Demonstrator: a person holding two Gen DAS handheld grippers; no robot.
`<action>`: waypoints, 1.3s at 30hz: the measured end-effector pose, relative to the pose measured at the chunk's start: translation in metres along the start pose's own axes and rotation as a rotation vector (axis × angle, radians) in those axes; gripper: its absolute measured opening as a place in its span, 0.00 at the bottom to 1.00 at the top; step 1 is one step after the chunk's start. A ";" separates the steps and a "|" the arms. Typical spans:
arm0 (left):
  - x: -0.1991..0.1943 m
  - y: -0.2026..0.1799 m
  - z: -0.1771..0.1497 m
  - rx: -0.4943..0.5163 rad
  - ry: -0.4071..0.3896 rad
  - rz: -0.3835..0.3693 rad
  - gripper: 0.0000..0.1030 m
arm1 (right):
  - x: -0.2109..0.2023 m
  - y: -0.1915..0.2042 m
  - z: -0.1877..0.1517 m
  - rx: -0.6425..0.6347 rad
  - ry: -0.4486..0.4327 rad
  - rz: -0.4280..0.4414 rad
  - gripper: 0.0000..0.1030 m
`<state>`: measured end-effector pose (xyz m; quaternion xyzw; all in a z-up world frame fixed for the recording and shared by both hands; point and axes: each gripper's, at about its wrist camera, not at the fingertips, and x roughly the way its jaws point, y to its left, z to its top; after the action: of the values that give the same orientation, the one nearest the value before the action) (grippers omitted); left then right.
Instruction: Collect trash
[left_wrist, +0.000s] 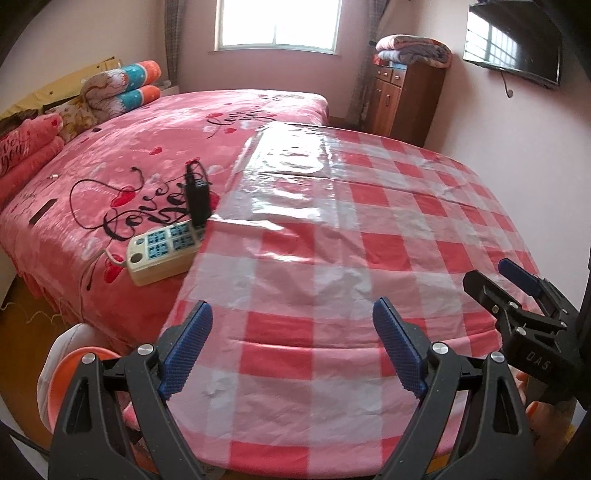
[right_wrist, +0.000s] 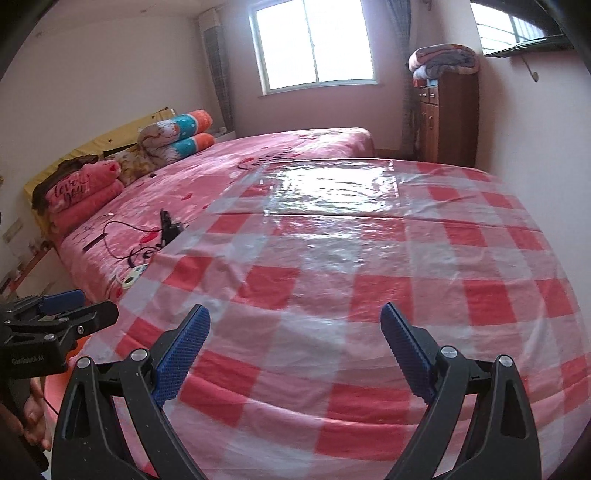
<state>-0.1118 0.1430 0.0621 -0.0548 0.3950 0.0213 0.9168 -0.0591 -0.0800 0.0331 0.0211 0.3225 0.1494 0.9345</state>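
My left gripper is open over the near edge of a table under a red-and-white checked cloth, with nothing between its blue pads. My right gripper is open in the same way above that cloth. Each gripper shows in the other's view: the right one at the far right, the left one at the far left, both held by a hand. An orange bucket with a white liner sits low beside the table's left corner. I see no scraps on the cloth.
A bed with a pink blanket runs along the table's left side. On it lie a beige power strip, a black adapter and a thin cable. A wooden cabinet and a wall TV stand at the back right.
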 end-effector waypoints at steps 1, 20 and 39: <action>0.001 -0.004 0.001 0.005 0.000 -0.002 0.86 | -0.001 -0.003 0.000 0.004 -0.003 -0.006 0.90; 0.031 -0.081 0.021 0.095 -0.015 -0.031 0.87 | -0.012 -0.062 0.003 0.062 -0.072 -0.170 0.90; 0.059 -0.137 0.038 0.133 -0.090 -0.042 0.94 | -0.022 -0.113 0.004 0.118 -0.142 -0.327 0.91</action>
<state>-0.0326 0.0110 0.0565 -0.0010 0.3527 -0.0219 0.9355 -0.0434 -0.1941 0.0341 0.0339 0.2629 -0.0257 0.9639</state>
